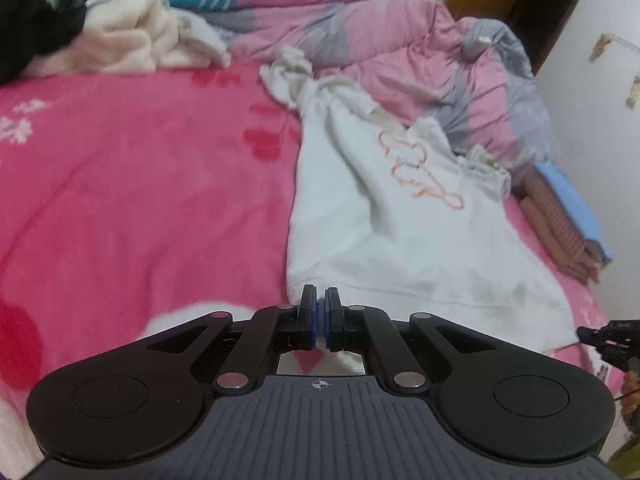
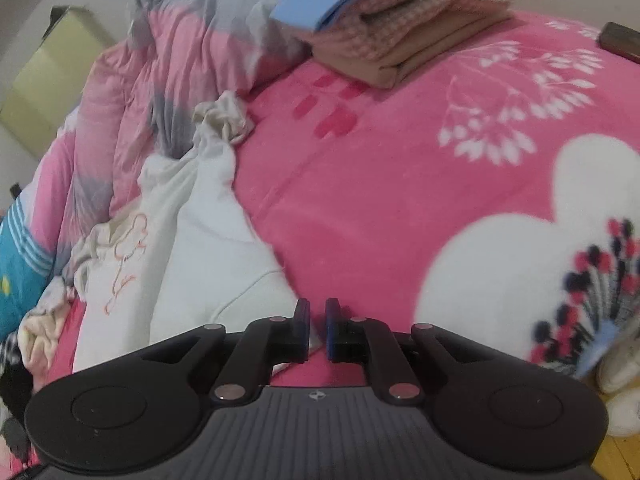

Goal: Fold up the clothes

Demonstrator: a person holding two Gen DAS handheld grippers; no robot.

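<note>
White sweatshirt spread on a bed, held at its hem by two grippers.

The pink blanket (image 1: pixel 132 184) covered the bed; on it the white sweatshirt (image 1: pixel 400 216) lay lengthwise, sleeves bunched against the rumpled quilt (image 1: pixel 420 52). Soft and limp, it would likely sag, so hem corners suited holding. The left gripper (image 1: pixel 320 312) had its jaws closed on the hem; the right gripper (image 2: pixel 318 330) pinched its edge.

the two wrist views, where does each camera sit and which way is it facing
Left wrist: on the left gripper, angled down over the pink fleece blanket; pads pinch the white embroidered sweatshirt hem.
Right wrist: on the right gripper, facing the same bed, pinching the hem's other corner.
Shared: sweatshirt, blanket, folded beige clothes stack.
</note>
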